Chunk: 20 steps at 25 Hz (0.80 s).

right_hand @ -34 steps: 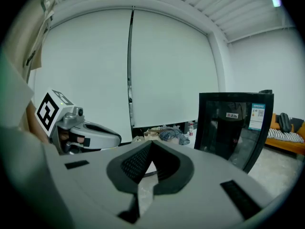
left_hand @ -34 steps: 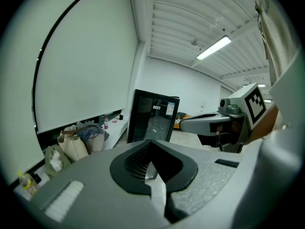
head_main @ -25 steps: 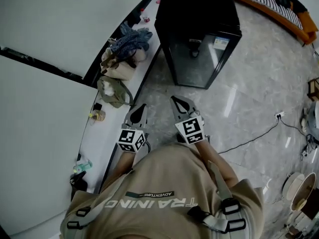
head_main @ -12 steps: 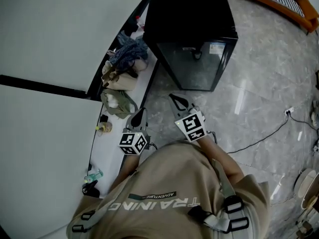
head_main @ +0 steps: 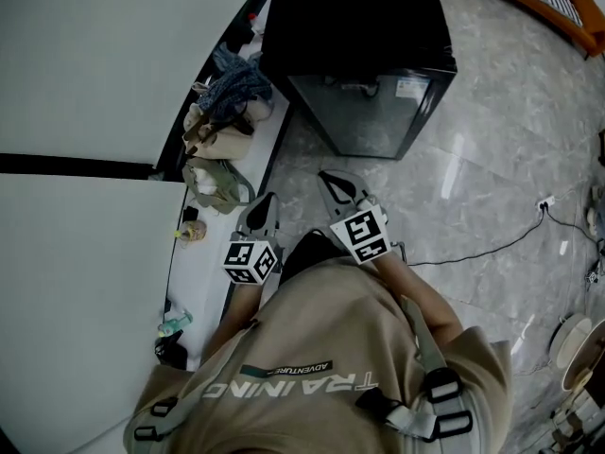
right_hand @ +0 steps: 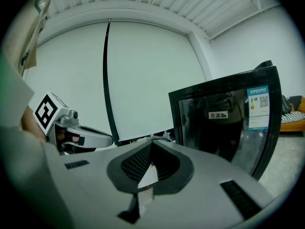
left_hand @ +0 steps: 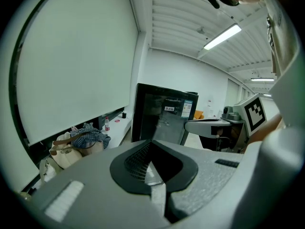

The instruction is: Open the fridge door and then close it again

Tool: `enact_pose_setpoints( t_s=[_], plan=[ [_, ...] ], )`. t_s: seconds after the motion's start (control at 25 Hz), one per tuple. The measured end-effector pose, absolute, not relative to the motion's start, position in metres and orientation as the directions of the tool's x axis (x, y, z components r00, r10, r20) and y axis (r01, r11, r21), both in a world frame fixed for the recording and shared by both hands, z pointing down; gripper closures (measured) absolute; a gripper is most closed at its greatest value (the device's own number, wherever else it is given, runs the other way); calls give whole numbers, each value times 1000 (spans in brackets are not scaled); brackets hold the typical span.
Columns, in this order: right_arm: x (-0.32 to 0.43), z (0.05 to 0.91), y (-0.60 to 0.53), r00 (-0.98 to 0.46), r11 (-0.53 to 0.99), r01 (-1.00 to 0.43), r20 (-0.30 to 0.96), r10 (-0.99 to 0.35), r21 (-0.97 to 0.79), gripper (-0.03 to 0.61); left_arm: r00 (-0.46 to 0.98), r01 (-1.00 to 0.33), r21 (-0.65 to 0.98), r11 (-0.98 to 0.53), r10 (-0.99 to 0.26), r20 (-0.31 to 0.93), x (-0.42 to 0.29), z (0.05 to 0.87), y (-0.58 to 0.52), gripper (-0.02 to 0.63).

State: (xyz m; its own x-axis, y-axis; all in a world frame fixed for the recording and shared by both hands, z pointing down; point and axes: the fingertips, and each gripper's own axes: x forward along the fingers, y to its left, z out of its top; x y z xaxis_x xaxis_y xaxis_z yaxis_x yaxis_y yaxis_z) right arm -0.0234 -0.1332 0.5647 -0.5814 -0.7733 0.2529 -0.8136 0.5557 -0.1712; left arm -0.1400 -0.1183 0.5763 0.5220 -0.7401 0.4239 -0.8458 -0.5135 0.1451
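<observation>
Plainly, left gripper (head_main: 267,200) and right gripper (head_main: 330,178) hold nothing — jaws pressed together on each. Ahead stands the fridge (head_main: 354,17), door (head_main: 364,126) closed.

Bright, even room light from a ceiling strip (left_hand: 223,36); floor (head_main: 492,206) glare; fisheye-bent edges.

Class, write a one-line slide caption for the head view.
Person stands before a closed black fridge, left hand-held gripper and right hand-held gripper shut, empty.

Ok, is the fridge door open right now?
No, in the head view the fridge door sits shut, flush against the black cabinet, with no gap showing.
</observation>
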Motion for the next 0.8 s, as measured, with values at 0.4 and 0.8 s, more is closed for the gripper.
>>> enact_pose_setpoints(
  t_s=[0.4,0.8],
  plan=[
    [-27,582,-148,-559,529,-829,304,-772,-181,583,545,-832,180,-525,-716,437,-146,587,-142,614],
    [-45,561,-216,-504,482,-863,309,-807,-149,583,628,-771,184,-610,-682,375,-150,574,-219,614]
  ],
)
